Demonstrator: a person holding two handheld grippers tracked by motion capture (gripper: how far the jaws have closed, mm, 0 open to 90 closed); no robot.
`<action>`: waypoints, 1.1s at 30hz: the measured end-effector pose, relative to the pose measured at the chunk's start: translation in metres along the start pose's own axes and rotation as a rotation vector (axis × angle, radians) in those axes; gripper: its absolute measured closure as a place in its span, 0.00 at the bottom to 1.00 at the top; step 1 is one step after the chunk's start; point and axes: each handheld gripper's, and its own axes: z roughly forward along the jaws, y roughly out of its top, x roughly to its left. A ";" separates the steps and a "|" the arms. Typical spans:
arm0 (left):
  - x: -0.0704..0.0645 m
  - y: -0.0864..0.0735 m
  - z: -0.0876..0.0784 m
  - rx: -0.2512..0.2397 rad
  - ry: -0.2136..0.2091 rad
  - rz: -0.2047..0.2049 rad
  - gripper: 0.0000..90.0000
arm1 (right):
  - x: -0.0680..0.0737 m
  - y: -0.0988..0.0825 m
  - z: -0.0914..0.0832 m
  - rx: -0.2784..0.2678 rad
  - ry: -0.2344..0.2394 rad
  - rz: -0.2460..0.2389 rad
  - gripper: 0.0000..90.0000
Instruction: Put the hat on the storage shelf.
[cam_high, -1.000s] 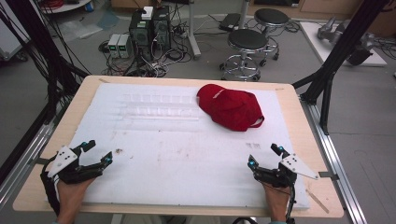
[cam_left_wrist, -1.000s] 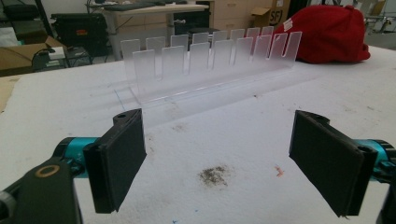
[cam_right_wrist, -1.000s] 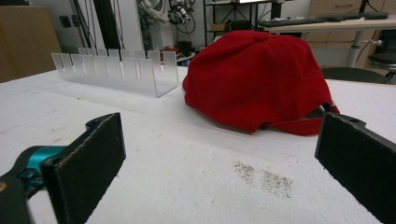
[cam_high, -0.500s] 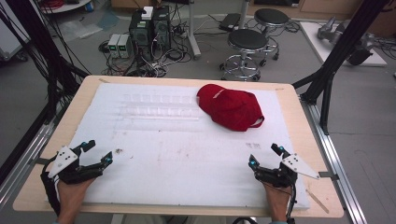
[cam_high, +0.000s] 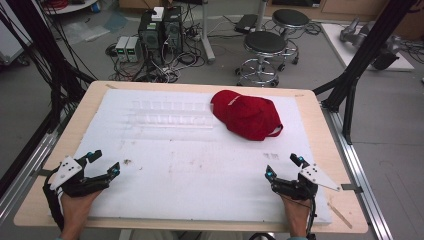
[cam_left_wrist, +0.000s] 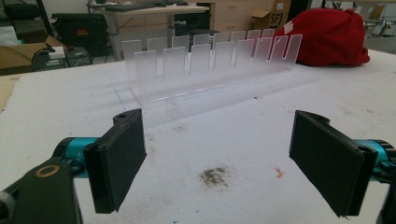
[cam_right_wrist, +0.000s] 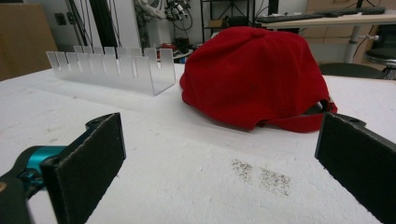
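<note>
The person's forearms are cut off by the bottom edge of the high view, so little more than the two hands and their tools can be seen. The left hand-held gripper (cam_high: 104, 163) rests at the near left corner of the bench, its black, flat-padded jaws spread wide with nothing between them; the left gripper view confirms the gap, with bare white foam showing between the pads. The right hand-held gripper (cam_high: 284, 167) sits at the near right corner, its jaws likewise spread and empty.

The red fabric baseball cap (cam_high: 246, 114) lies on the far right part of the white foam sheet (cam_high: 200, 165) that covers the light wooden bench (cam_high: 325, 130), well apart from both grippers. Its crown is soft and slightly slumped. In the right gripper view its rear strap opening faces the camera and its brim is hidden behind the crown. A small white mark on the crown is too blurred to read.

Just left of the cap stands a clear acrylic slotted rack (cam_high: 170, 114), nearly invisible against the white foam from above; the left gripper view shows its two rows of upright, frosted-edged tabs. The foam surface is grainy, with small dark smudges (cam_left_wrist: 214, 175) in front of the grippers.
</note>
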 end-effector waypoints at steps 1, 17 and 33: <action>0.000 0.000 0.000 -0.001 0.000 0.000 0.21 | 0.000 0.000 0.000 0.002 -0.001 0.000 0.01; 0.001 0.000 0.000 0.002 -0.005 -0.004 0.21 | -0.002 0.022 0.018 0.125 0.007 -0.030 0.01; 0.001 0.000 0.000 0.002 -0.005 -0.008 0.21 | -0.031 0.090 0.058 0.183 0.035 -0.055 0.01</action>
